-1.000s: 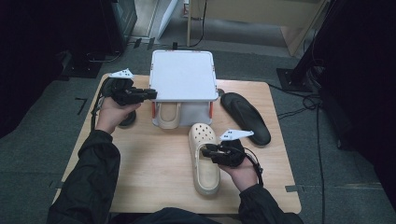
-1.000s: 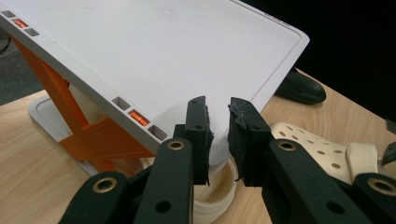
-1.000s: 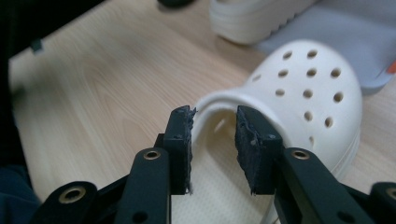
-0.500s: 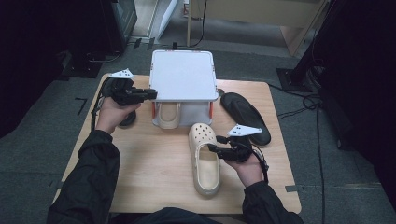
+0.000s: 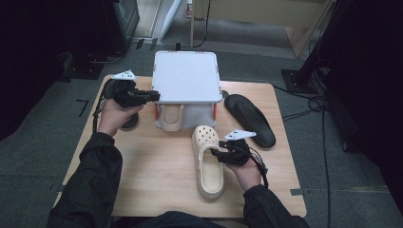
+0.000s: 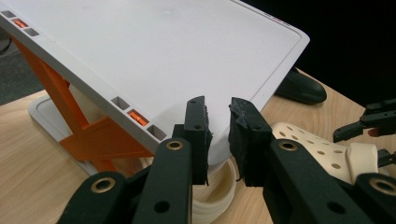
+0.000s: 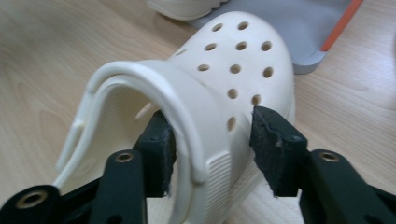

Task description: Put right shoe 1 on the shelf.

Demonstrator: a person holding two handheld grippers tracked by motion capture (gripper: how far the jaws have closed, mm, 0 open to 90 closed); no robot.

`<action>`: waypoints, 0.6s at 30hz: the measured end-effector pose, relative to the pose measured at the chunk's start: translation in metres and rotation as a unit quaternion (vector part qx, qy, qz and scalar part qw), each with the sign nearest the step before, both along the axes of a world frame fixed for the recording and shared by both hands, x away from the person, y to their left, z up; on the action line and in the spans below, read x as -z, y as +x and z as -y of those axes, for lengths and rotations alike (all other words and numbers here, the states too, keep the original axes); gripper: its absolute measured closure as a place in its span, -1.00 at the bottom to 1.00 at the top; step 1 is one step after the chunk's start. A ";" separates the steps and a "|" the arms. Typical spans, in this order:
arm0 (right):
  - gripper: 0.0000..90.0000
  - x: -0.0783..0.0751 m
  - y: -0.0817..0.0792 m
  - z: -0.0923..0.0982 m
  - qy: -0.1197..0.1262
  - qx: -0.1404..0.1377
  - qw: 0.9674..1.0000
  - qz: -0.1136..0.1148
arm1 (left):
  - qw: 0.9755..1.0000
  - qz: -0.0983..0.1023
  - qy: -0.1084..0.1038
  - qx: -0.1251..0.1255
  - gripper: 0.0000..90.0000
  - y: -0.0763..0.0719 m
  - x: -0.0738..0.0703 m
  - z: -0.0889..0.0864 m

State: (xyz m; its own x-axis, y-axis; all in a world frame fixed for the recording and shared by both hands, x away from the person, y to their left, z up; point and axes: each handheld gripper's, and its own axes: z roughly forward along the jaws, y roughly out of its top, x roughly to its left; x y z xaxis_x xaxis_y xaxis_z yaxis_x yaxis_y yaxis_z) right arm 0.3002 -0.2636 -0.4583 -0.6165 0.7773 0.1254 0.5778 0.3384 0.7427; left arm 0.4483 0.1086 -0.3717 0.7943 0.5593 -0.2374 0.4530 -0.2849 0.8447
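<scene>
A: Wood desk (image 5: 157, 180), smooth grain. White rack (image 5: 186, 76) w/ orange legs at back, 2nd clog (image 5: 171, 116) under it. Black insole (image 5: 250, 119) to the right.

B: Cream clog (image 5: 208, 164) near front-center. Foam, prob. light, squashy, slightly grippy. Best hold: side wall by the vent holes.

A: Right gripper (image 7: 210, 149) straddling that wall, jaws just been closing, pads not pressing. Left gripper (image 6: 218, 135) nearly closed at rack's edge, holding nothing.

White rack (image 5: 186, 76) blocks rear, bare front-left table (image 5: 142, 180)
</scene>
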 end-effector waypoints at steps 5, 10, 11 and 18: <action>0.28 -0.001 0.000 -0.001 -0.001 0.006 1.000 0.014 | 1.000 0.000 0.000 -0.001 0.72 0.000 0.000 0.000; 0.40 -0.003 -0.001 -0.003 -0.004 0.011 1.000 0.022 | 1.000 0.000 0.000 -0.001 0.72 0.000 0.000 0.000; 0.43 -0.004 -0.001 -0.003 -0.004 0.012 1.000 0.024 | 1.000 0.000 0.000 -0.001 0.72 0.000 0.000 0.000; 0.57 -0.011 0.000 -0.008 -0.025 0.010 0.999 0.036 | 1.000 0.000 -0.001 0.000 0.72 0.000 0.000 0.000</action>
